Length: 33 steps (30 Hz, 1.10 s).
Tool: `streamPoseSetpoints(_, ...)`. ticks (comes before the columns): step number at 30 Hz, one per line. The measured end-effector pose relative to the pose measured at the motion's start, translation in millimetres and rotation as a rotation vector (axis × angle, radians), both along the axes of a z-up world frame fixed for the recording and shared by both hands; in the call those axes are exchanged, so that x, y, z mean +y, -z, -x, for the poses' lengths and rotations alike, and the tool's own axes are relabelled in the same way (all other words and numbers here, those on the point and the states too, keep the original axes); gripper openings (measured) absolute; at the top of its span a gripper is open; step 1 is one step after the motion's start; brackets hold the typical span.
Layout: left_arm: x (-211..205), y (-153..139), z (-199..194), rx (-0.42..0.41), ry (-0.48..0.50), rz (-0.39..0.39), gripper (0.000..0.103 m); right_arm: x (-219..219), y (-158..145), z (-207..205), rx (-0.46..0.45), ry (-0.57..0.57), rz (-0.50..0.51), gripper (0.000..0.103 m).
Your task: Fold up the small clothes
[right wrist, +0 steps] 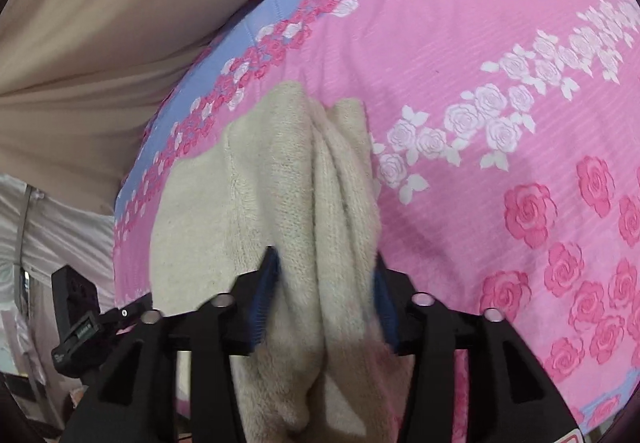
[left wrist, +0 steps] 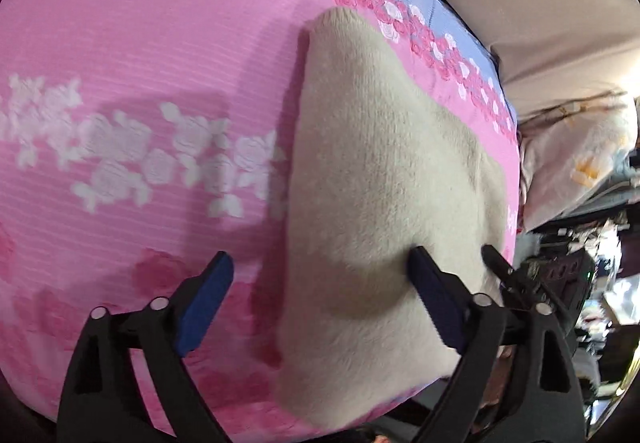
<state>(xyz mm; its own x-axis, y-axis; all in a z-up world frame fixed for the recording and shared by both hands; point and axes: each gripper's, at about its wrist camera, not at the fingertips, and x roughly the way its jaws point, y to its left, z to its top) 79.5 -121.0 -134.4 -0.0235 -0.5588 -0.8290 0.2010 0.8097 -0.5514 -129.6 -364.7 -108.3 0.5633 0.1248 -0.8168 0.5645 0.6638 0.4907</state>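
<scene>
A soft cream garment is seen lying on a pink bedspread with white and dark pink roses on it. The garment is fuzzy, like a small knitted top. It is spread near the blue edge strip of the bedspread, where a row of little roses runs along.

In the left wrist view, the left gripper is held wide apart. Its blue pads are seen on both sides. One pad is over the pink bedspread, just beside the edge of the garment. The other pad is over the cream cloth. Nothing is pinched between them. The cloth is only lying under the gap. The black tip of the other tool is seen at the right side, close to the garment.

In the right wrist view, the right gripper is seen with a bunched fold of the garment lying between its two blue pads. The fold is thick and fills the gap. The pads are right beside the cloth on both sides. It cannot be told for sure if the cloth is squeezed or just sitting loose there.

A beige cloth is seen beyond the blue strip. A black box on a bracket is seen low at the left of this view.
</scene>
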Motion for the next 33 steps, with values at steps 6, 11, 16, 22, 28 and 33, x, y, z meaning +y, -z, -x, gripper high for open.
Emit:
streamPoseSetpoints(6,-13,22,3,0.009,-0.054,-0.042,0.097,-13,41,-12,-0.031,-0.031,-0.203,0.065)
streamPoseSetpoints(11,-19,8,-2,0.040,-0.018,0.036,0.048,-5,27,-9,-0.102,-0.014,-0.239,0.036)
streamPoseSetpoints(16,1,-46,-6,0.001,0.015,0.103,0.041,23,-36,-12,-0.199,-0.049,-0.194,0.033)
streamPoseSetpoints(22,52,-138,-25,-0.160,0.050,0.168,0.042,73,-128,-49,-0.359,-0.155,-0.131,0.033)
streamPoseSetpoints(28,125,-216,-59,-0.354,0.022,0.160,0.044,135,-170,-118,-0.461,-0.251,-0.122,0.041)
streamPoseSetpoints(33,169,-173,-106,-0.433,-0.090,0.002,0.092,160,-82,-174,-0.323,-0.191,-0.056,0.051)
